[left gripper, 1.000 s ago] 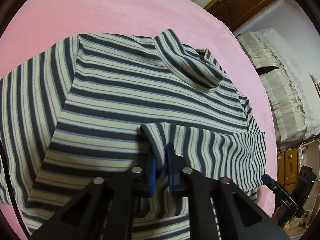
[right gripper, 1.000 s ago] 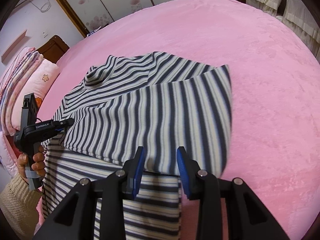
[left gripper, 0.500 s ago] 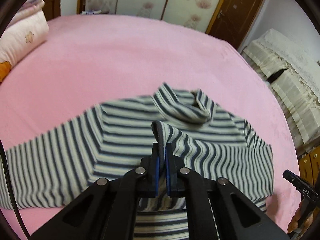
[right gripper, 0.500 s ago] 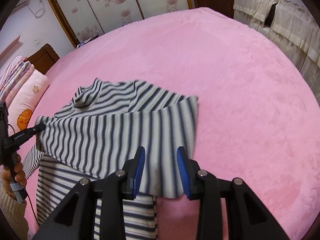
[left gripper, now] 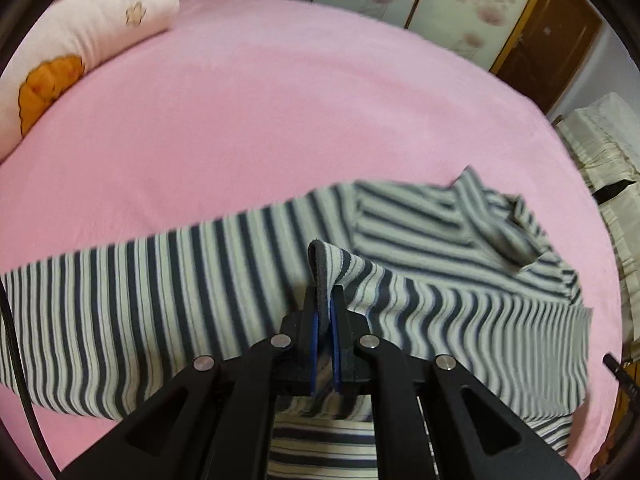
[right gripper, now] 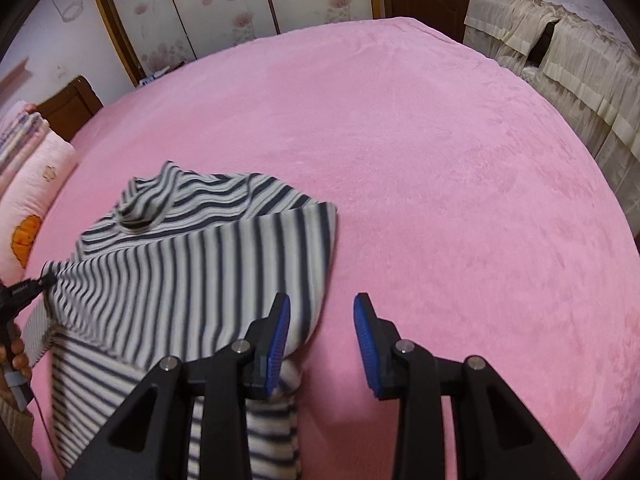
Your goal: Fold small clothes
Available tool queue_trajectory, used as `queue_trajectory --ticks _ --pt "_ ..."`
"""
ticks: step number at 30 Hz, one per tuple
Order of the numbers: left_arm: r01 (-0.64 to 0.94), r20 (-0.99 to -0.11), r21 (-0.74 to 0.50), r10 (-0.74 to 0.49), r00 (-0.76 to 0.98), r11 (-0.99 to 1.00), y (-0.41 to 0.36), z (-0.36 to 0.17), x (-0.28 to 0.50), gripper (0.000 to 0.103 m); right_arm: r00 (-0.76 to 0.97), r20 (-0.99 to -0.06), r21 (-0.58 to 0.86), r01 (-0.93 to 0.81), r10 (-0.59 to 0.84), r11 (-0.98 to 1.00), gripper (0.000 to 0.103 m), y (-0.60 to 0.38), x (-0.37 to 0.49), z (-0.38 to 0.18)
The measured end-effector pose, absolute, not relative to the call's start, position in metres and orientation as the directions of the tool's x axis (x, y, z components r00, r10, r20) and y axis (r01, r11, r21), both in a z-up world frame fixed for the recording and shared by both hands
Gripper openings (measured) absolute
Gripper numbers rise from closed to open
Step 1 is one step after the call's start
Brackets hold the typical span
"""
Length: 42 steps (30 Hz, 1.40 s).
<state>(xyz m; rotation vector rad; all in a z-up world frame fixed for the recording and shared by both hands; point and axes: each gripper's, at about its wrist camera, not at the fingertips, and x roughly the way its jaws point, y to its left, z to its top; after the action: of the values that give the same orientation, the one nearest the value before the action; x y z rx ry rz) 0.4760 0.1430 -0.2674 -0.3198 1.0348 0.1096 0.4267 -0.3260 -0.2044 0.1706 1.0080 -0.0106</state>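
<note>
My left gripper [left gripper: 325, 312] pinches the striped top's [left gripper: 420, 240] cuff; my right gripper [right gripper: 322, 344] gapes empty over the pink blanket [right gripper: 440, 160].

left gripper [left gripper: 325, 312] clamped, right gripper [right gripper: 321, 334] parted

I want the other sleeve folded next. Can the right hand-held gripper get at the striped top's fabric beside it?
Probably yes: the right hand-held gripper is open and empty, and the grey-and-cream striped knit top lies beside its left finger, with nothing between.

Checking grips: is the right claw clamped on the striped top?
No: the right claw stands open, the striped top beside one finger only.
</note>
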Motion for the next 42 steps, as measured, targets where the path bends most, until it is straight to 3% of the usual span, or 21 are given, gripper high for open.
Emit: queue_trajectory --ticks 5,17,18,19,20,24,35,38,42 --pt "-0.246 -0.869 -0.224 -0.080 0.488 0.943 0.148 -0.285 0.472 0.003 0.495 -0.865 0.157 0.112 0.082 0.981 0.033 -0.334 0.459 -0.221" --pt "-0.227 -0.850 -0.278 -0.129 0.511 0.934 0.151 -0.264 0.440 0.003 0.443 -0.885 0.219 0.124 0.143 0.968 0.033 -0.345 0.519 -0.250" --pt "-0.231 -0.850 -0.283 -0.132 0.510 0.931 0.152 -0.264 0.438 0.003 0.443 -0.885 0.217 0.112 0.146 0.970 0.030 -0.344 0.520 -0.251" --pt "-0.231 -0.849 -0.284 -0.132 0.513 0.931 0.152 -0.264 0.439 0.003 0.447 -0.883 0.201 0.090 0.141 0.975 0.013 -0.339 0.520 -0.250" --pt "-0.231 -0.847 -0.279 -0.125 0.517 0.932 0.152 -0.263 0.439 0.003 0.452 -0.883 0.176 0.071 0.126 0.982 0.006 -0.335 0.520 -0.249" --pt "-0.251 -0.840 -0.274 -0.104 0.532 0.928 0.152 -0.260 0.449 0.004 0.517 -0.856 0.039 0.024 0.021 0.999 0.005 -0.317 0.515 -0.235" --pt "-0.320 -0.855 -0.210 -0.014 0.519 0.924 0.154 -0.274 0.461 0.005 0.587 -0.801 -0.116 0.035 -0.114 0.993 0.005 -0.297 0.517 -0.230" --pt "-0.337 -0.883 -0.241 -0.061 0.466 0.910 0.164 -0.288 0.463 0.012 0.518 -0.850 -0.085 0.052 -0.100 0.995 0.007 -0.299 0.521 -0.240" --pt "-0.361 -0.882 -0.292 -0.103 0.461 0.886 0.183 -0.284 0.455 0.022 0.531 -0.842 -0.076 0.066 -0.100 0.995 0.035 -0.309 0.502 -0.227"
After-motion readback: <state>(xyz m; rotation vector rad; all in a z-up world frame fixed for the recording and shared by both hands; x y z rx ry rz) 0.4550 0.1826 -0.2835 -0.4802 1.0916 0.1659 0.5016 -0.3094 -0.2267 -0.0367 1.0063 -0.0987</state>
